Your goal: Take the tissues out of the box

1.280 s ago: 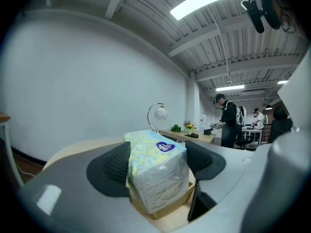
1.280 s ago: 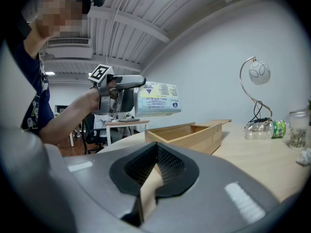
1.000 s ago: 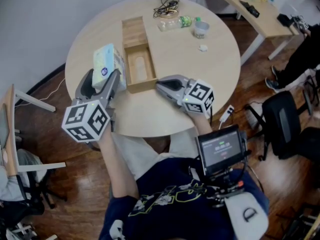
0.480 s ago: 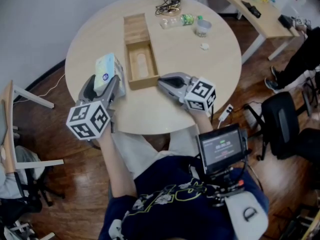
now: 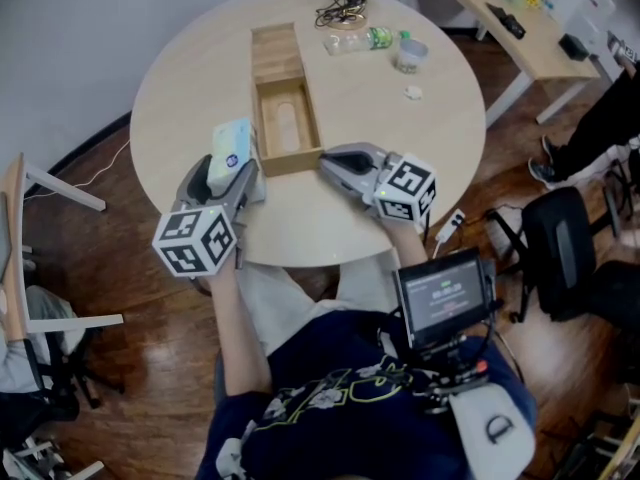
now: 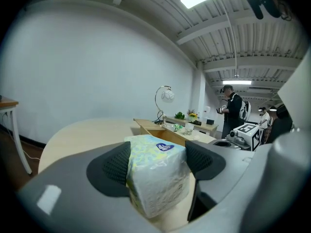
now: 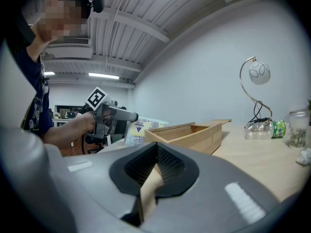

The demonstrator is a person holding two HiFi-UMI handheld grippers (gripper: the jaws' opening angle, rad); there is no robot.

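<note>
An open wooden box (image 5: 287, 158) stands on the round table (image 5: 180, 78), and its inside looks bare. Just left of it is a pale green-and-white tissue pack (image 5: 230, 146). My left gripper (image 5: 233, 166) is shut on that pack, low over the table's near left part. In the left gripper view the tissue pack (image 6: 155, 174) fills the space between the two pads of the left gripper (image 6: 156, 163). By the box's near right corner my right gripper (image 5: 330, 161) rests shut and holds nothing. In the right gripper view the box (image 7: 187, 134) lies just ahead of the right gripper (image 7: 154, 166).
The box's lid (image 5: 275, 50) lies flat beyond it. A bottle (image 5: 358, 40), a cup (image 5: 405, 55), a lamp base with cables (image 5: 340, 8) and a paper scrap (image 5: 407, 94) sit at the table's far side. Another desk (image 5: 520, 43) stands at the back right.
My left gripper has sunk toward the table with the tissue pack and drifted closer to the box's near left side. The right gripper has not moved.
</note>
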